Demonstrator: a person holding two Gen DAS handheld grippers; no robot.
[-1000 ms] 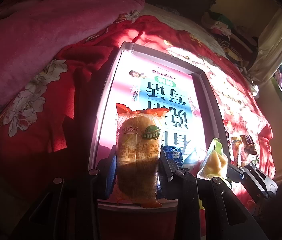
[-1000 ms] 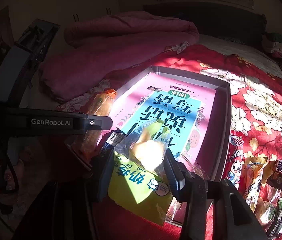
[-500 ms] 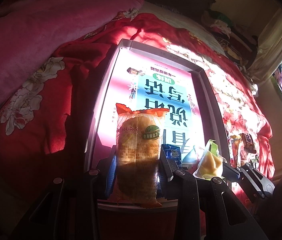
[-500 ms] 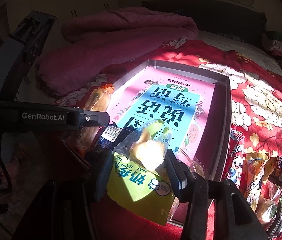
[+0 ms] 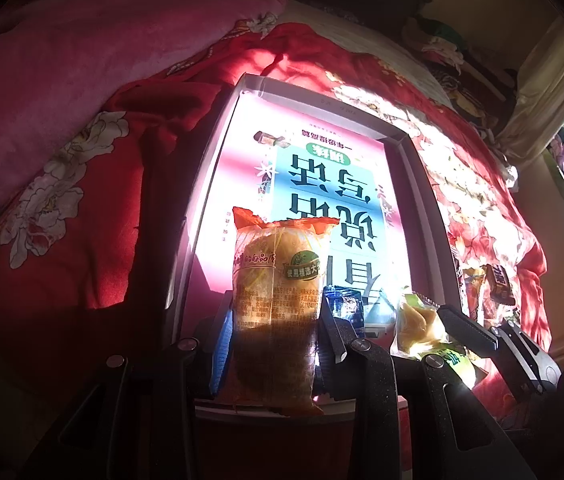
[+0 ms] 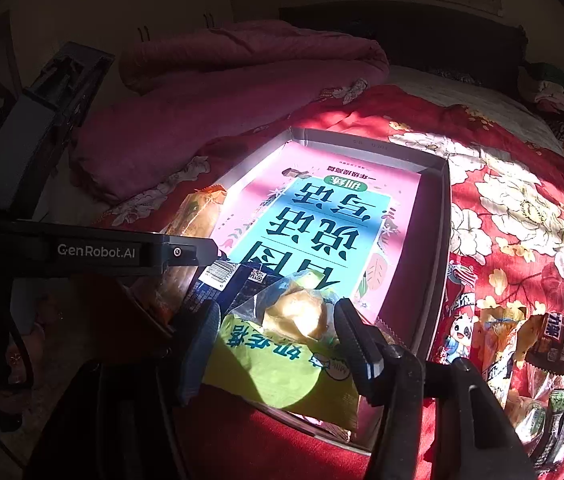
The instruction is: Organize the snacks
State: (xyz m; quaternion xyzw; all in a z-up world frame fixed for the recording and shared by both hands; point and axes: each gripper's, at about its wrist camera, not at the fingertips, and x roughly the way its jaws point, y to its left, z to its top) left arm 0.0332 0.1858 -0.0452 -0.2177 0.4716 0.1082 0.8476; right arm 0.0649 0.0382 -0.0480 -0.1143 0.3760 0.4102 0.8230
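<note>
A shallow cardboard box (image 6: 440, 240) with thin grey walls is lying on the red floral bedspread (image 6: 522, 208), a glossy pink-and-teal booklet (image 6: 322, 220) lining its floor. At the box's near edge the left gripper (image 5: 275, 320) is clenching an orange-trimmed bread packet (image 5: 277, 280), its crinkly clear film showing a plump golden loaf, the packet standing upright between the dark ribbed pads. Just beside it, toward the box's near right corner, the right gripper (image 6: 277, 332) is letting go: its jaws are opening around a yellow-green cake packet (image 6: 282, 364), slick and puffy, with a pale crumbly cake visible through the clear top; the packet is lying over the box's near rim, and the pads are standing just off its sides. A dark blue foil wrapper (image 6: 221, 280) with a barcode is lying flat between the two packets. Beyond the box's right wall, a heap of small shiny loose snacks (image 6: 522, 344) is sitting on the bedspread. A soft, rumpled pink quilt (image 6: 221, 92) is bunching beyond the box's far left corner.
</note>
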